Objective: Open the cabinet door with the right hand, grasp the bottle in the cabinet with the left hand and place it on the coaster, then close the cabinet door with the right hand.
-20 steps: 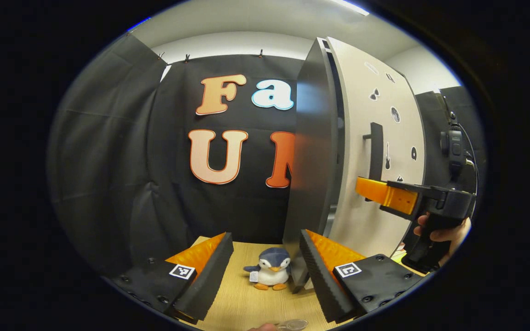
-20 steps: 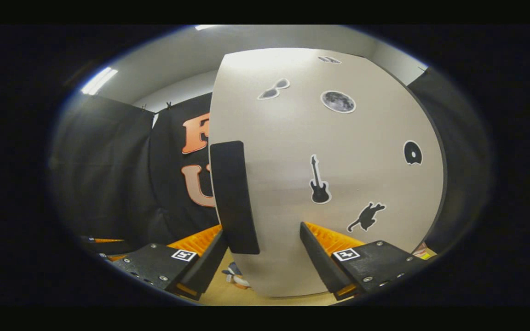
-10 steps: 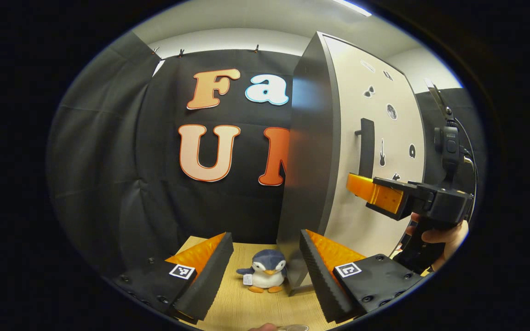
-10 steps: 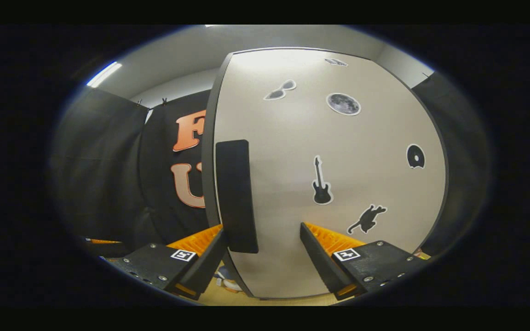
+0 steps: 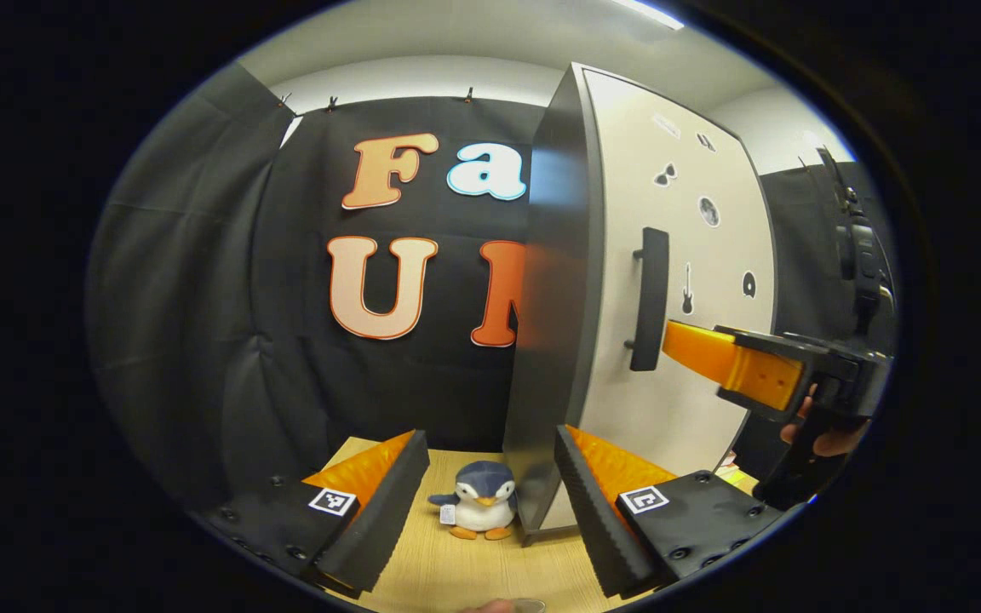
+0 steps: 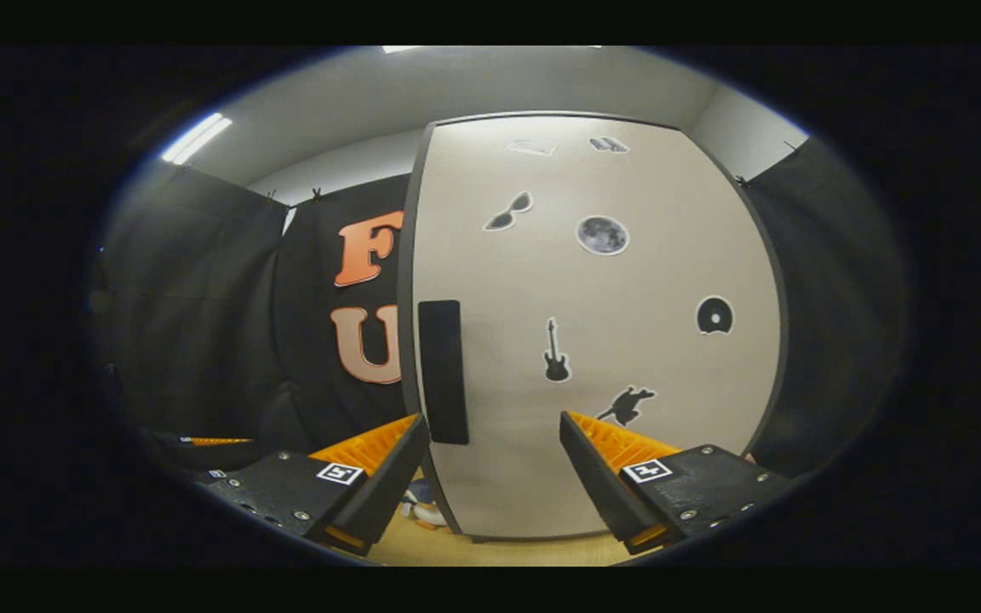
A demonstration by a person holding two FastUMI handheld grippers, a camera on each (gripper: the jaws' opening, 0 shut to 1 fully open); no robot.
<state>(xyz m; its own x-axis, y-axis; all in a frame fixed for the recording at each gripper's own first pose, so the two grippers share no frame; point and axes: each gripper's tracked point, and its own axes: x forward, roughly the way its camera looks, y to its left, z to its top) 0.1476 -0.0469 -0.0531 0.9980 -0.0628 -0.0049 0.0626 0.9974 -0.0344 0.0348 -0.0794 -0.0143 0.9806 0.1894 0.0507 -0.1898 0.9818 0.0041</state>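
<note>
The cabinet door (image 6: 593, 340) looks shut, so the closing step seems done. The right gripper (image 6: 495, 477) is spread wide, its handle (image 6: 444, 371) at eleven o'clock, untouched. The left gripper (image 5: 490, 502) is spread and empty. I cannot see the bottle clearly.

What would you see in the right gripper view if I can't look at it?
A tall pale cabinet door with a dark handle and small stickers stands shut just ahead. The right gripper is open in front of it, touching nothing.
</note>
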